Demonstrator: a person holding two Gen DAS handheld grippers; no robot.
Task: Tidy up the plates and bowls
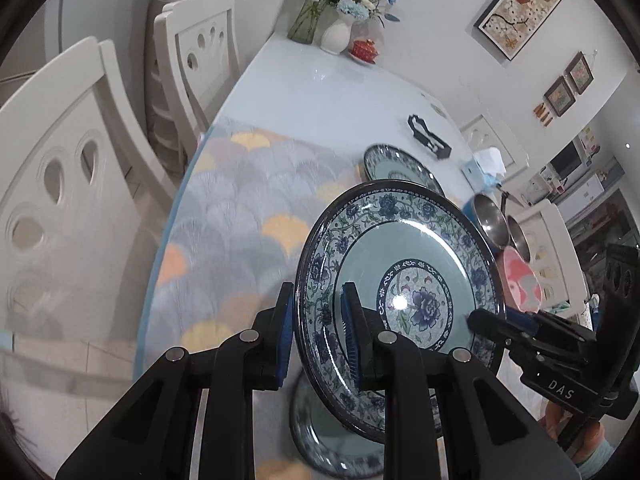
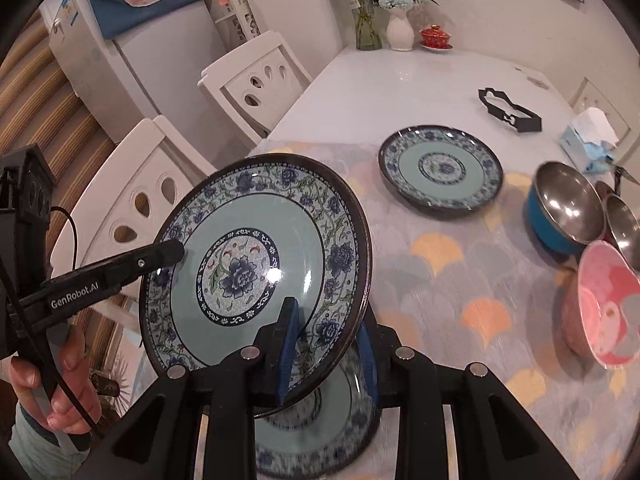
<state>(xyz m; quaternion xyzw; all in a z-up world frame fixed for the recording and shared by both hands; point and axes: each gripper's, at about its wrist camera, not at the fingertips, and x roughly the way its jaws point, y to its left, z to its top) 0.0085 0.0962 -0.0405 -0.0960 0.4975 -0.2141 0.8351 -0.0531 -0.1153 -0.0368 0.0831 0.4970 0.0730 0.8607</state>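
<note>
Mid-carry: left claw (image 1: 316,332) and right claw (image 2: 328,344) each pinch opposite rims of one blue-floral round ceramic plate (image 2: 256,264), tilted in the air above the desk's near edge. Next: lower it level onto the matching plate (image 2: 440,168) mid-desk.

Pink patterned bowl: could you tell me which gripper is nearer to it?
Right. The right gripper clamps the blue floral plate's rim nearest the pink patterned bowl; the left gripper clamps the far rim.
</note>
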